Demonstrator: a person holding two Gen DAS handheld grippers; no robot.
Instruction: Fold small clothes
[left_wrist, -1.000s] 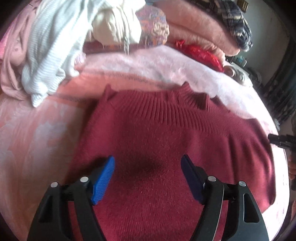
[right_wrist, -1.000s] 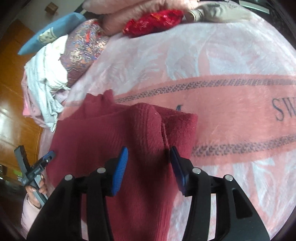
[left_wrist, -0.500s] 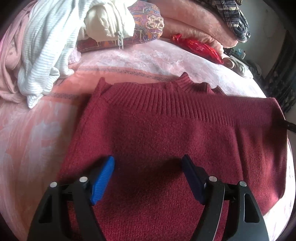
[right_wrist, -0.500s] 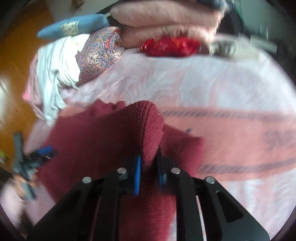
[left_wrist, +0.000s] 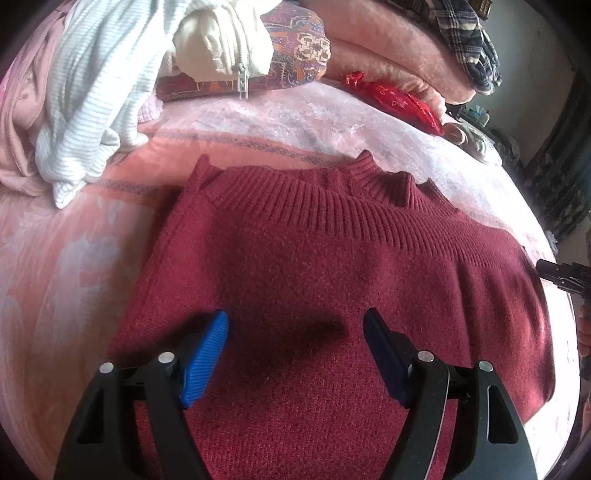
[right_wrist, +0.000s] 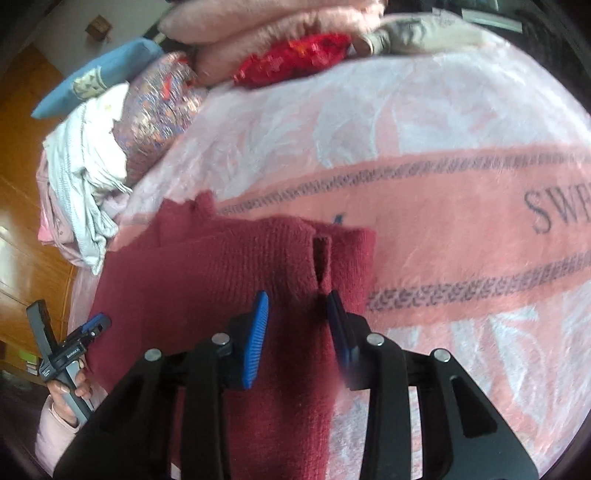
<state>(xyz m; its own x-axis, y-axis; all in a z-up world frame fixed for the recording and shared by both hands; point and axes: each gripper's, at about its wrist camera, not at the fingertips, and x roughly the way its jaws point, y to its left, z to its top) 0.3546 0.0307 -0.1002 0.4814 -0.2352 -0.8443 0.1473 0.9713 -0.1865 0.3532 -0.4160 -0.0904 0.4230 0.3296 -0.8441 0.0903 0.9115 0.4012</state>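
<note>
A dark red knit sweater (left_wrist: 332, 240) lies flat on the pink blanket (left_wrist: 74, 258), ribbed collar at the far side. My left gripper (left_wrist: 295, 321) hovers open just over its middle, with nothing between the blue pads. In the right wrist view the sweater (right_wrist: 221, 266) has its right side folded over, with a small slit at the fold's edge. My right gripper (right_wrist: 297, 299) sits low over that folded edge and its jaws are opening. Fabric lies between the pads, but they do not press on it.
A heap of white and pale clothes (left_wrist: 92, 92) sits at the far left, with a patterned cushion (left_wrist: 295, 44), folded pink blankets (left_wrist: 388, 48) and a red pouch (left_wrist: 399, 103) behind. Lettered pink blanket (right_wrist: 443, 221) stretches to the right. A person's hand (right_wrist: 66, 391) holds the left gripper.
Half a second ago my right gripper was shut on a raised fold of the sweater. It has now let go, and the fold lies flat. My left gripper has stayed put.
</note>
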